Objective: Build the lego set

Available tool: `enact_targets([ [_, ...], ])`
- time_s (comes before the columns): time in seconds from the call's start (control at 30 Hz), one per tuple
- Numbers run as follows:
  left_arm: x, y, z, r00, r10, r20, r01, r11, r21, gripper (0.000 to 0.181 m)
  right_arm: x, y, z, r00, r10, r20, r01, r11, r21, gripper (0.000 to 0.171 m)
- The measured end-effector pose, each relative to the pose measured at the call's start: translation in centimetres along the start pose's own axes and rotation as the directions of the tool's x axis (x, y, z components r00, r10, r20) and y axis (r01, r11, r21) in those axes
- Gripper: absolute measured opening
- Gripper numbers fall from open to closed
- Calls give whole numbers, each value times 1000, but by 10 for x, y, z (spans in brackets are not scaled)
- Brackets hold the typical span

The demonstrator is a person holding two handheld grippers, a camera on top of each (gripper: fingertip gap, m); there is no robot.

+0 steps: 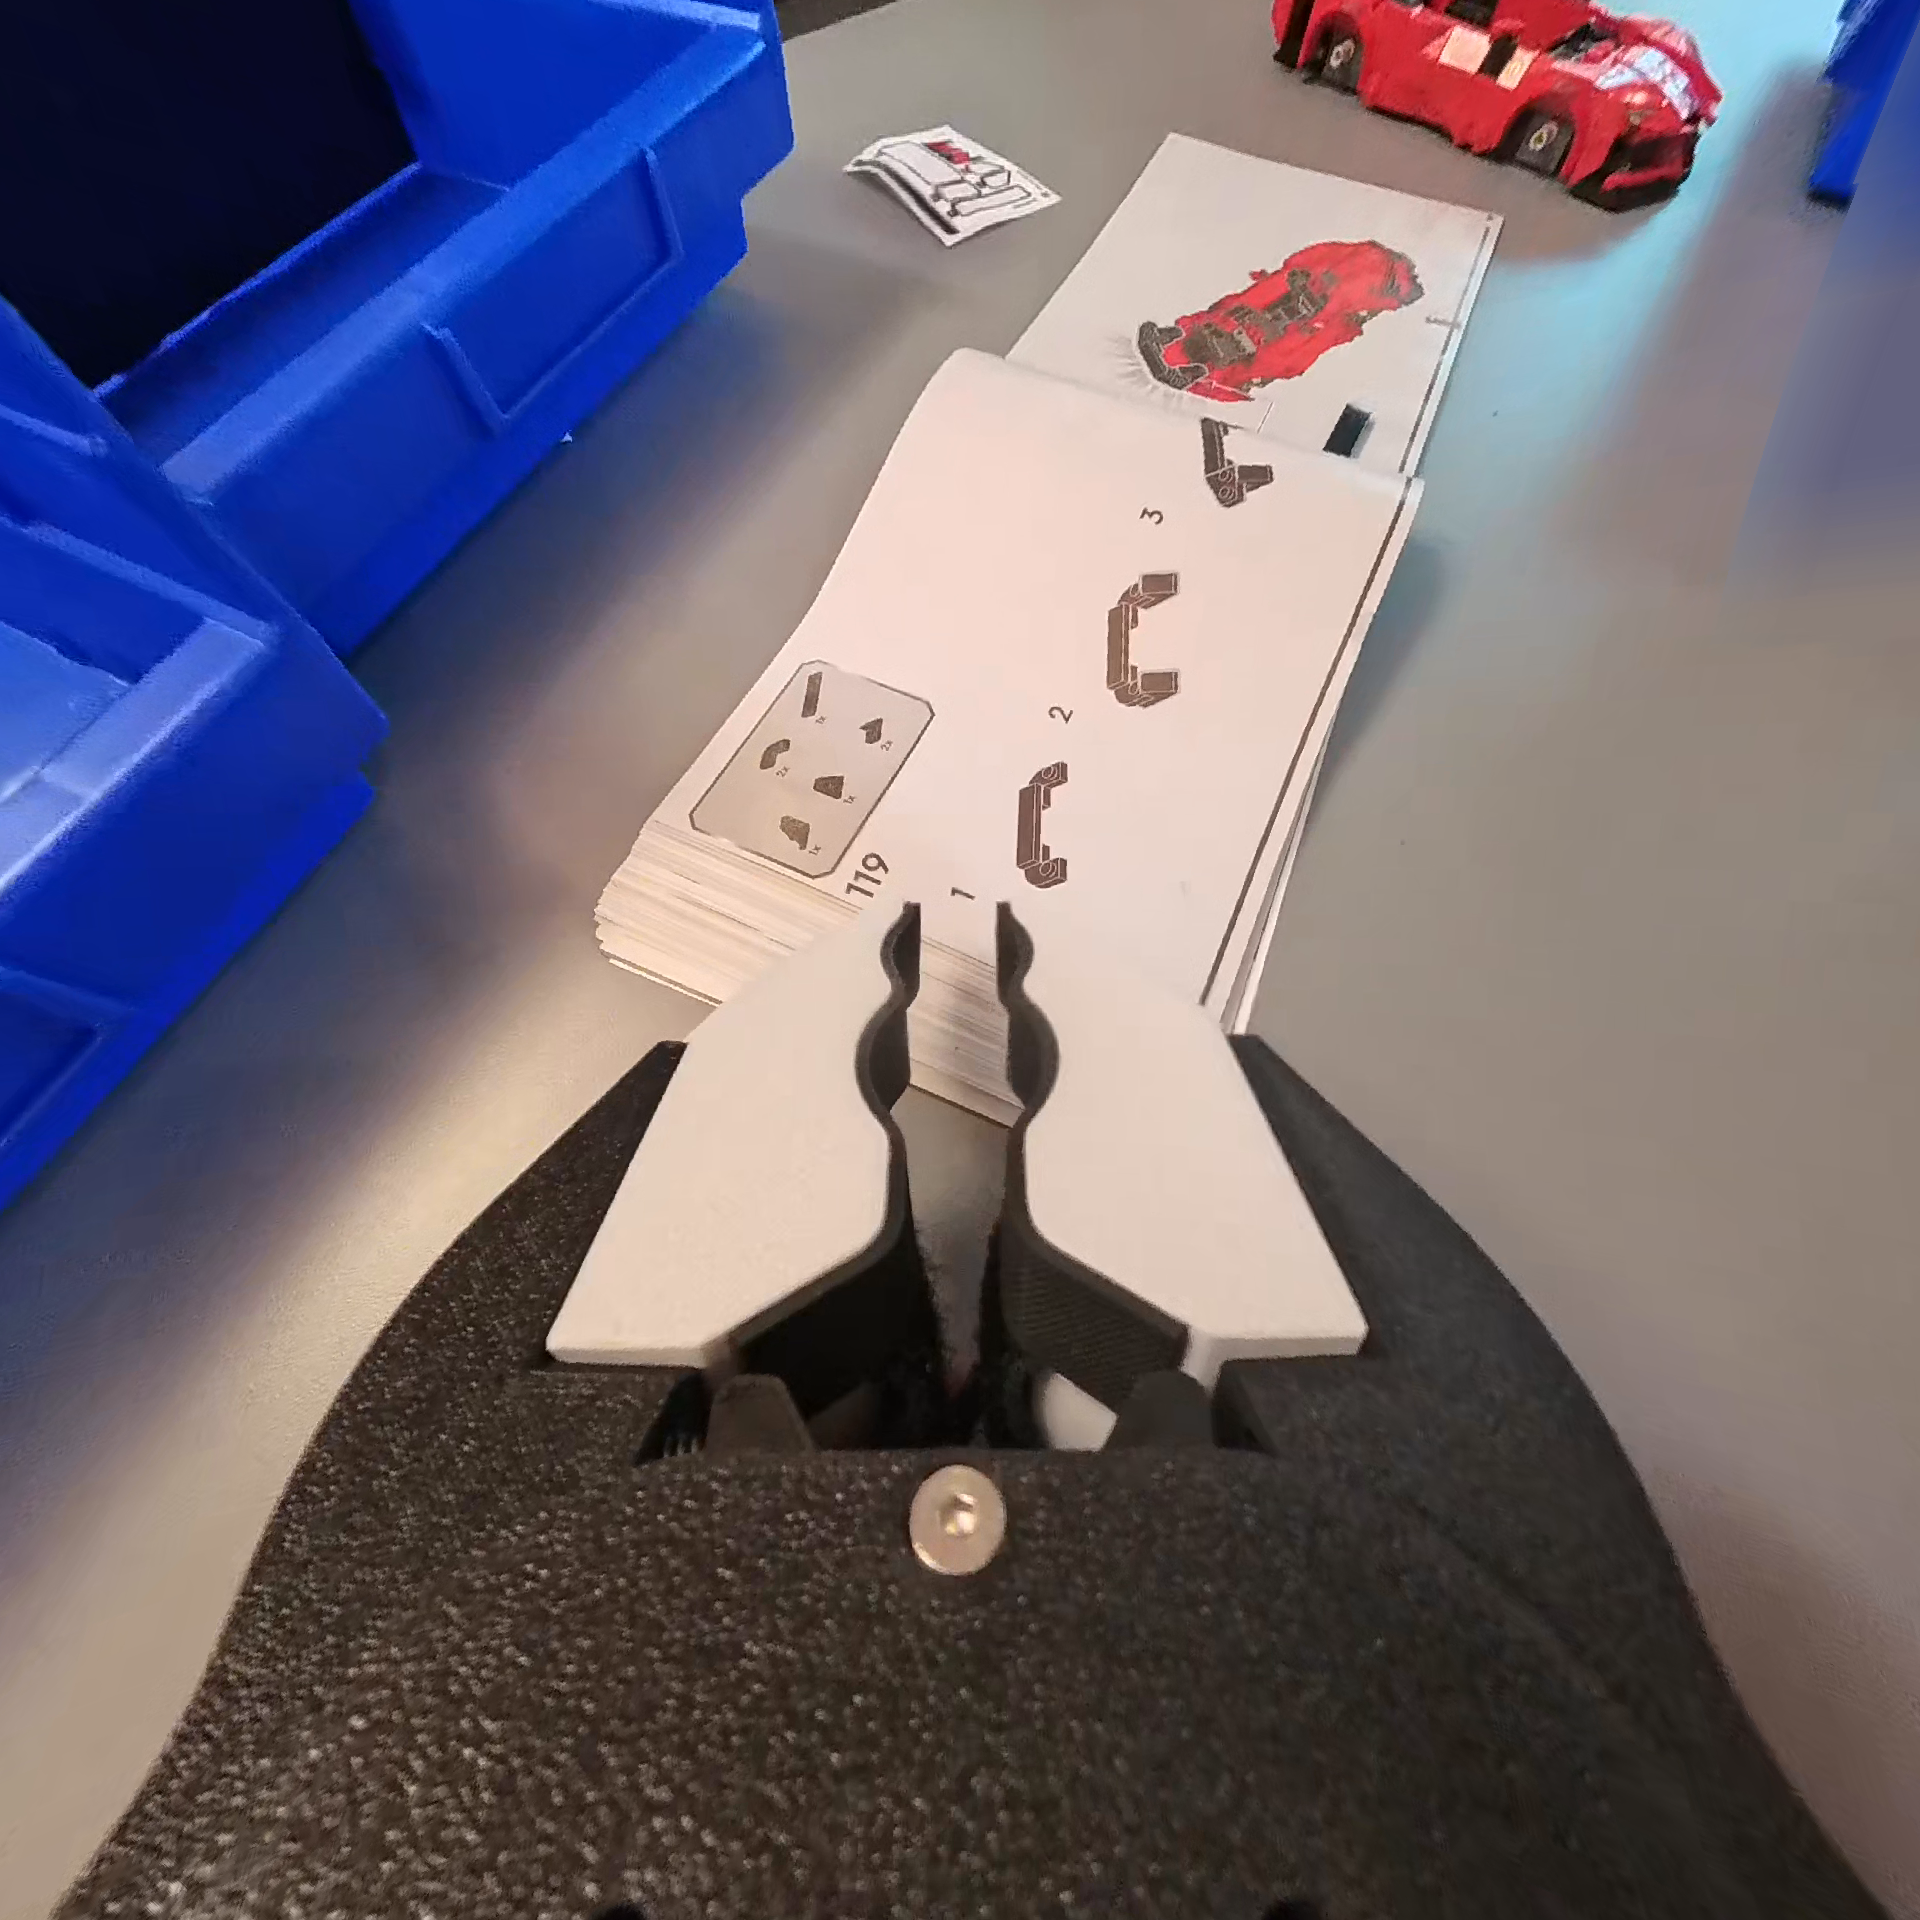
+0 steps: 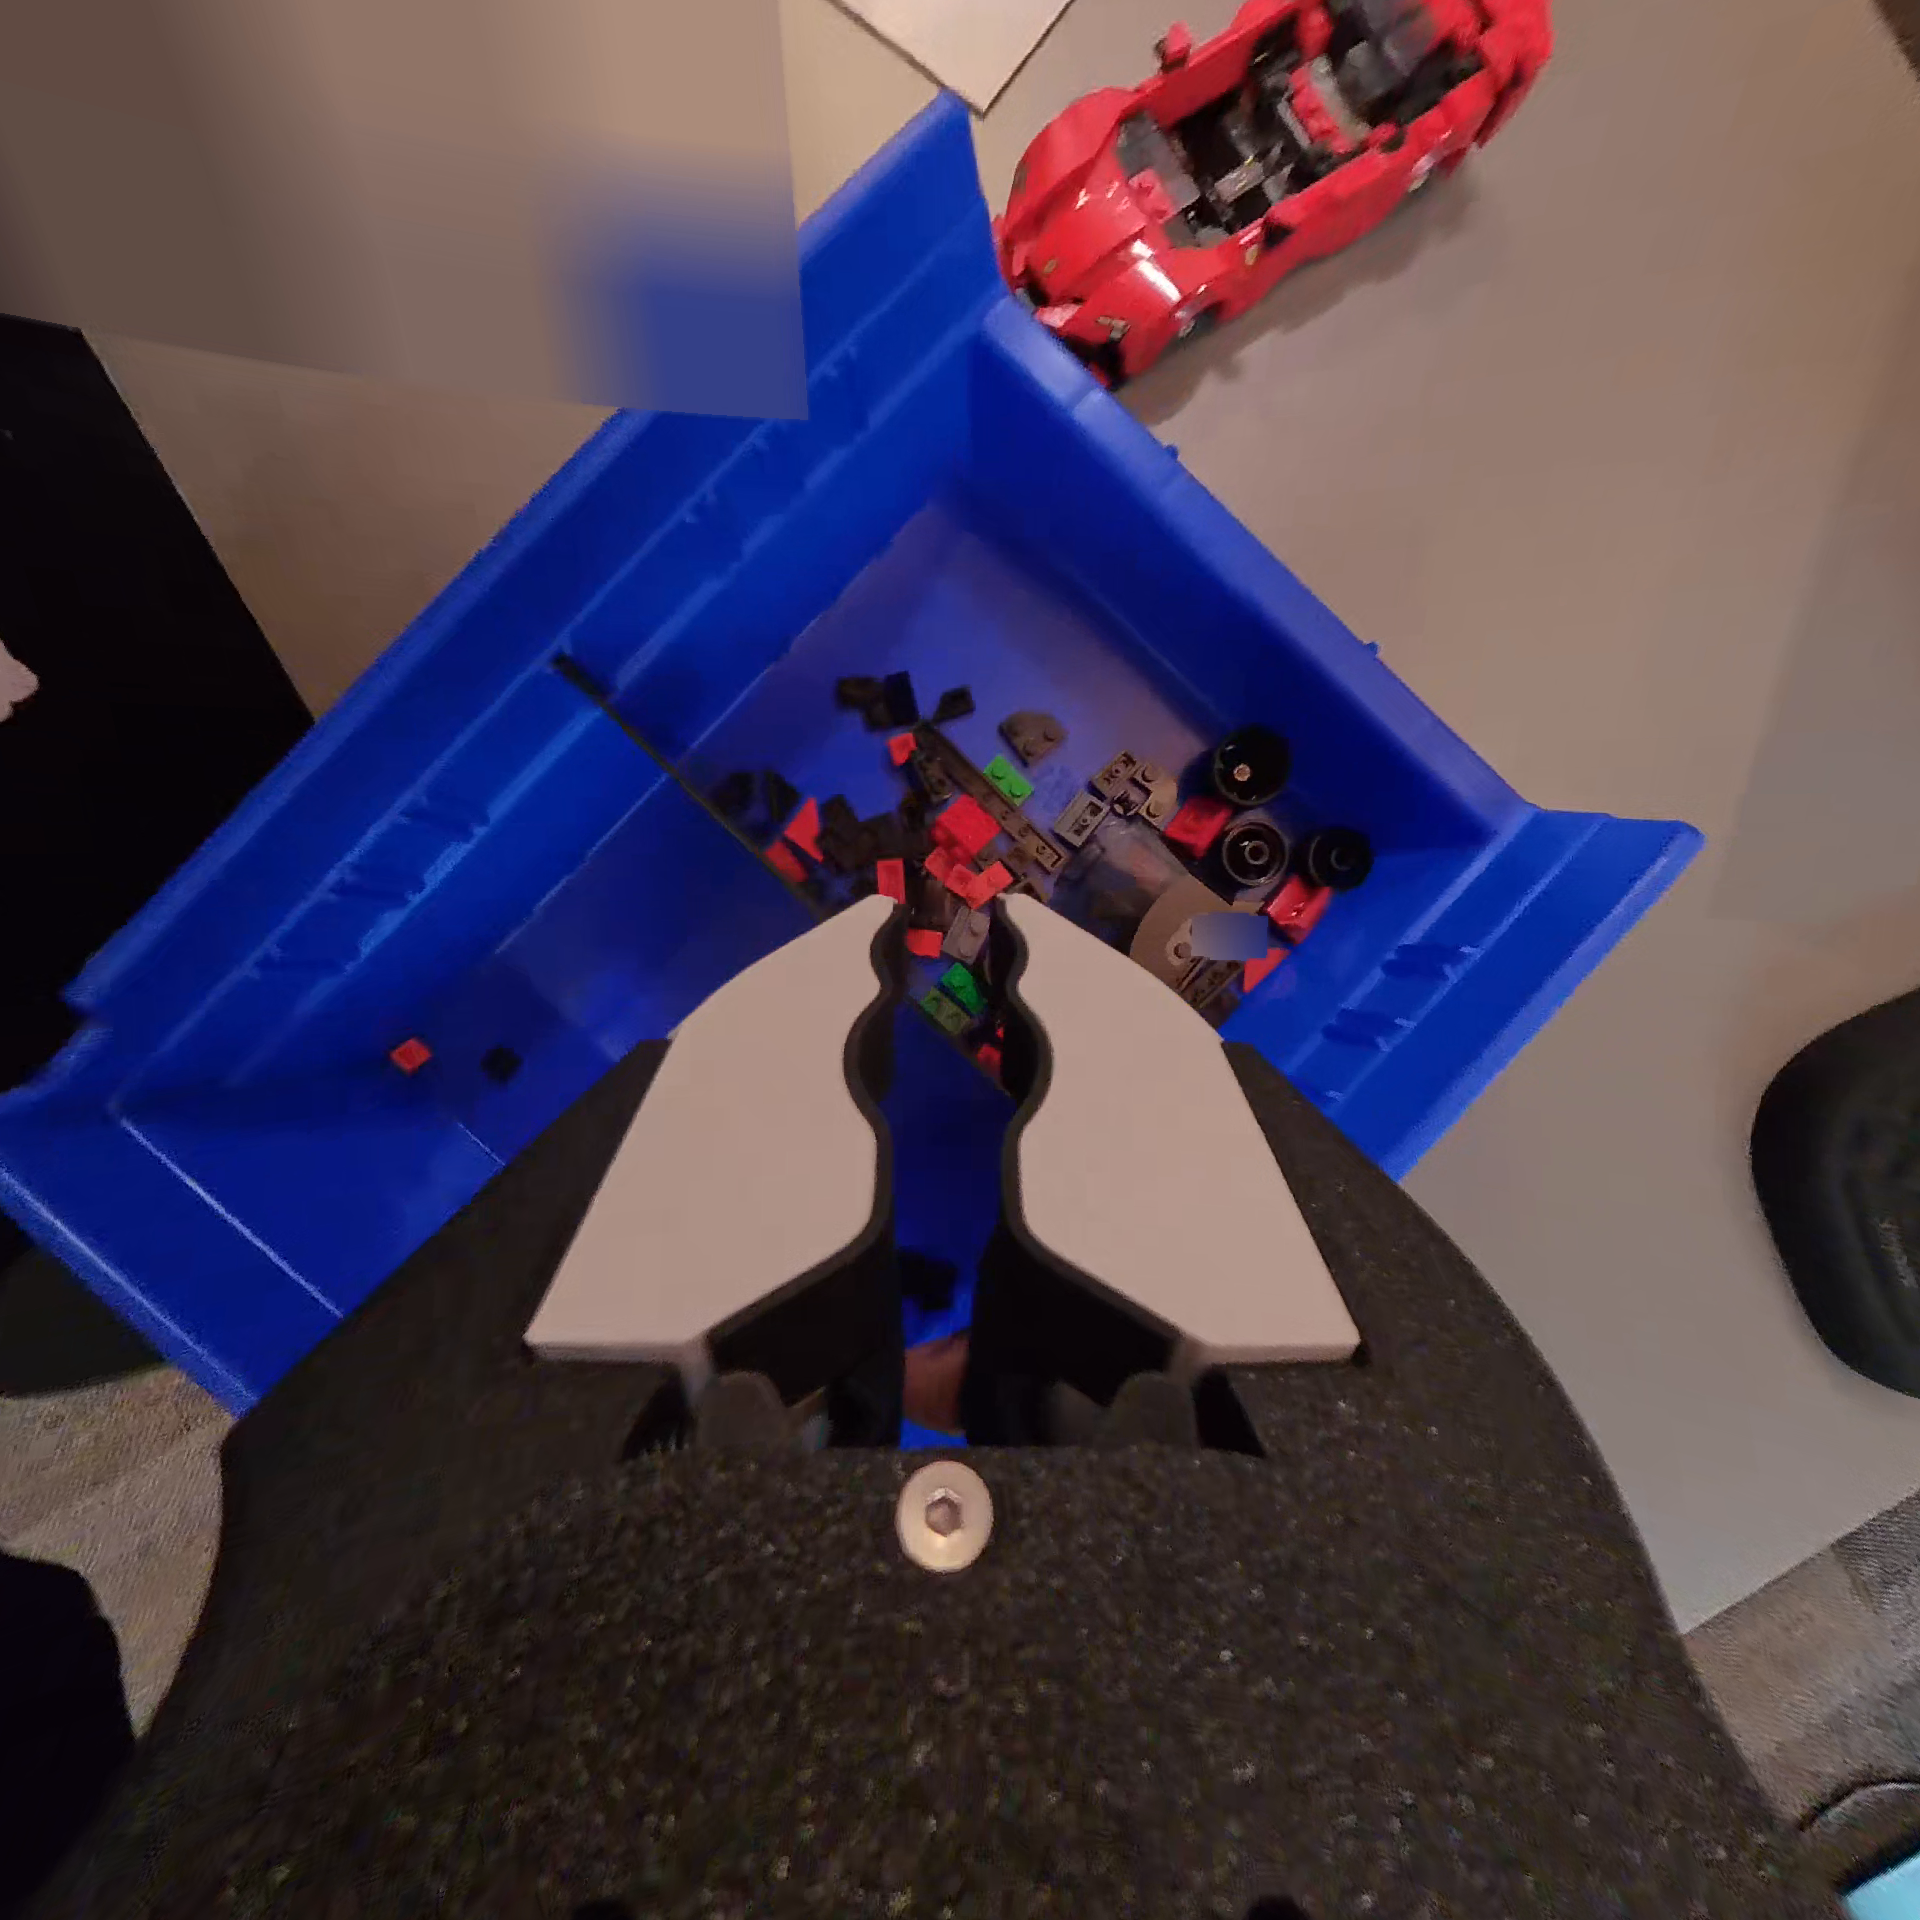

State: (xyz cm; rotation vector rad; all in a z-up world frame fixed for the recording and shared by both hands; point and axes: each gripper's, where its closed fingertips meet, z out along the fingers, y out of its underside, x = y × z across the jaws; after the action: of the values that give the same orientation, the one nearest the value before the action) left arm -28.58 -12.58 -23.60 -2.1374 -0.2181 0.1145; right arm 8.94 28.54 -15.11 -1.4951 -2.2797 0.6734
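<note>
The right gripper (image 2: pixel 948 914), jaws slightly parted and empty, is hovering over loose bricks (image 2: pixel 966 831) in the blue bin (image 2: pixel 1039 436), apparently picking parts; next needs a precise descent onto one brick. The left gripper (image 1: pixel 958 909), likewise parted and empty, is pointing at the instruction booklet (image 1: pixel 1018 644) just ahead, red car (image 1: pixel 1496 88) beyond.

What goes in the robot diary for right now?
left gripper: open, empty, over booklet | right gripper: open, empty, above bin pieces | car: on table
</note>
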Motion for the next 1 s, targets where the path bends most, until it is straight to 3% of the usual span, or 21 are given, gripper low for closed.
enact_targets([
  [0.3,-2,-7,-7,999,-44,-29,45,997,67,17,-6,24,13,998,3,55,1,998,-70,14],
  [0.43,-2,-6,-5,999,-42,-24,44,998,52,18,-14,18,19,993,-25,113,28,999,-27,13],
  [0.6,-1,-6,-5,999,-35,-20,36,998,60,18,-29,-18,52,925,-303,231,316,949,-20,15],
  [0.67,-1,-8,-7,999,-38,-21,39,996,78,18,-31,-28,75,878,-390,278,415,909,-35,8],
  [0.8,-3,-11,-11,998,-59,-37,63,992,110,18,-38,-17,109,788,-457,413,539,836,-102,12],
  [1.0,-1,-13,-13,998,-49,-39,54,991,126,18,-33,-14,127,710,-556,431,637,769,-58,20],
])
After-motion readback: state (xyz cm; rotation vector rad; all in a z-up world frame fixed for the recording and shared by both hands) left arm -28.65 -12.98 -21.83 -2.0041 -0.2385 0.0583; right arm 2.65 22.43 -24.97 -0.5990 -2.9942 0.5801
